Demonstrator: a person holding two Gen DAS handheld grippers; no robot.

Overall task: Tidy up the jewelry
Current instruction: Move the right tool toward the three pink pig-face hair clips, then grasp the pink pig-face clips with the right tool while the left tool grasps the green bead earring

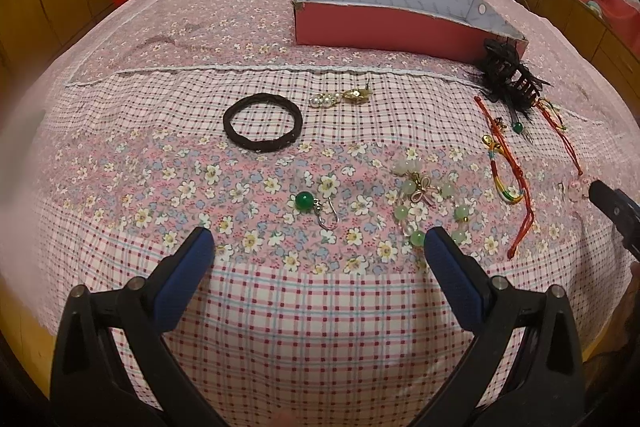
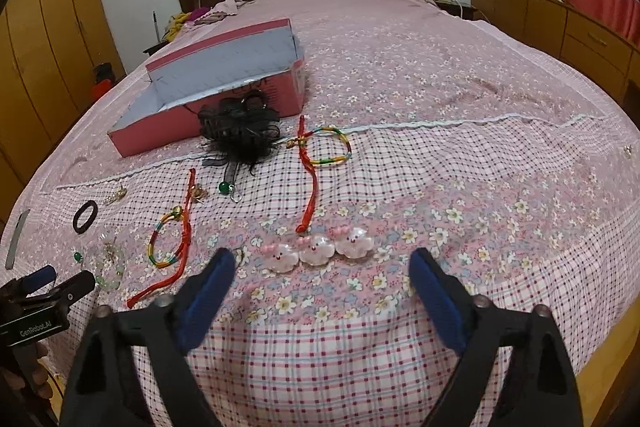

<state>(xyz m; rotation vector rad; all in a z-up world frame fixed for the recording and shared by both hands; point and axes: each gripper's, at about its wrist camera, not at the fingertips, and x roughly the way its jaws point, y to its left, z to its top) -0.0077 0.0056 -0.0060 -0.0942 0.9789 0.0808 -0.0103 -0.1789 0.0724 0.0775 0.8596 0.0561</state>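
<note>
Currently left tongs (image 1: 318,245) wide apart, empty; green bead earring (image 1: 314,207) on the bed (image 1: 280,327) just ahead, between the tips. Right tongs (image 2: 322,265) also spread, gripping nothing; pink shell clip (image 2: 316,251) lies just ahead, between the tips, untouched.

right hand-held gripper (image 2: 322,267): jaws apart, nothing gripped | pink shell clip (image 2: 318,250): just beyond fingertips, on bedspread (image 2: 440,99)

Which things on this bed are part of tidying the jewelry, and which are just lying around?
Job:
pink box
green bead earring
pearl earring
jade bead bracelet
braided cord bracelets
pink shell clip

Lying about:
clothes by the headboard
wardrobe
</note>
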